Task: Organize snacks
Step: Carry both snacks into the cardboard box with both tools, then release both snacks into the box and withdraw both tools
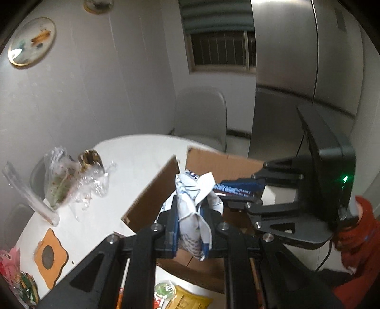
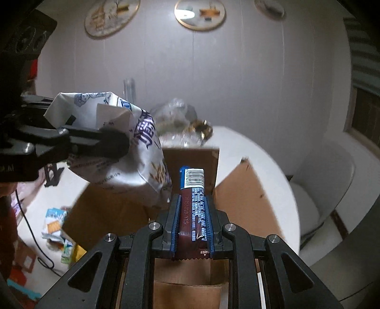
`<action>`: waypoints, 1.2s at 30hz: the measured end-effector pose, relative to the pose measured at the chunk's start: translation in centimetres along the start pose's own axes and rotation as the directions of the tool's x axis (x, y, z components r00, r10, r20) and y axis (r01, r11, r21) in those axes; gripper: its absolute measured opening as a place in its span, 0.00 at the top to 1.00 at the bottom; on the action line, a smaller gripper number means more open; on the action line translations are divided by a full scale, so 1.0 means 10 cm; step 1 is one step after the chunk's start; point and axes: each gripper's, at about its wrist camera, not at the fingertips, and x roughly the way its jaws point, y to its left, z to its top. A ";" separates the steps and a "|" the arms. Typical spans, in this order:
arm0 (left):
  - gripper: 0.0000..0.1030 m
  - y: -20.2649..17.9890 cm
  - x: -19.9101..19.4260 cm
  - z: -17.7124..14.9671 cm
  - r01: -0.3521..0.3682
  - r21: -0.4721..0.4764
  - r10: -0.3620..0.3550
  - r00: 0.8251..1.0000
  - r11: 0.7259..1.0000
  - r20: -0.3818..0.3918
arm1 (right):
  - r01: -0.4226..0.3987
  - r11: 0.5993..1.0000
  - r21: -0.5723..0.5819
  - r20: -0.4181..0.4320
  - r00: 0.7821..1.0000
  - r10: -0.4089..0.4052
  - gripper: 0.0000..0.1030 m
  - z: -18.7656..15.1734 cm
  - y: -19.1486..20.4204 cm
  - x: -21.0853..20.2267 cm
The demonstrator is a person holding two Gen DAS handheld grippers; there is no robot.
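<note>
While both tools hang above the open brown cardboard box (image 2: 249, 197), presumably so each snack can drop into it, the entry runs from the left: loose snack packets, one blue-and-white (image 2: 53, 221), lie unsorted on the white round tabletop (image 1: 133, 156) near its left edge, beside a wooden toast-shaped coaster (image 1: 48, 256) and a heap of crumpled clear plastic wrapping (image 1: 71, 180). Next, the left gripper (image 1: 190, 228) has its jaws clenched on the crumpled white-and-blue foil snack bag (image 2: 114, 147), pinched at mid-body so its bulk sags free over the box's left flap. Beside it to the right, the right gripper (image 2: 193, 225) has its jaws clenched on the sides of a slim maroon-and-blue wrapped snack bar (image 2: 193, 190), barcode end pointing forward over the box opening, a hold that would let it slide in lengthwise. Box flaps stand splayed outward, the interior largely hidden. Surroundings: pale grey wall hung with round gilt-rimmed decorative plates (image 2: 199, 14), a white moulded chair (image 1: 201, 118) at the far side of the tabletop, a barred window (image 1: 220, 47), and a tall brushed-steel refrigerator (image 1: 308, 59) at far right. Light is dim and edges are blurred.
</note>
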 end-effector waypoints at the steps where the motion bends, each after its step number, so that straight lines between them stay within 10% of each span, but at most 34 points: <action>1: 0.88 0.00 0.08 0.00 0.008 0.005 -0.008 1.000 1.000 -0.030 | -0.006 1.000 0.001 -0.011 1.000 0.006 0.86 -0.01 -0.02 0.04; 19: 0.83 -0.07 0.89 -0.20 0.001 0.106 0.036 0.936 0.994 -0.350 | -0.061 0.990 -0.129 -0.310 0.951 0.018 0.86 -0.07 0.11 0.62; 27: 0.77 -0.07 0.70 -0.13 -0.035 0.112 0.067 0.952 0.993 -0.299 | -0.083 0.991 -0.104 -0.335 0.941 0.043 0.85 -0.08 0.15 0.73; 29: 0.56 -0.06 0.61 -0.12 -0.045 0.112 0.073 0.961 0.993 -0.267 | -0.084 0.991 -0.107 -0.342 0.939 0.042 0.83 -0.08 0.17 0.72; 36: 0.38 0.08 0.20 -0.12 -0.101 0.063 0.110 0.982 0.993 -0.155 | -0.069 0.992 -0.105 -0.315 0.949 0.033 0.76 0.00 0.21 0.58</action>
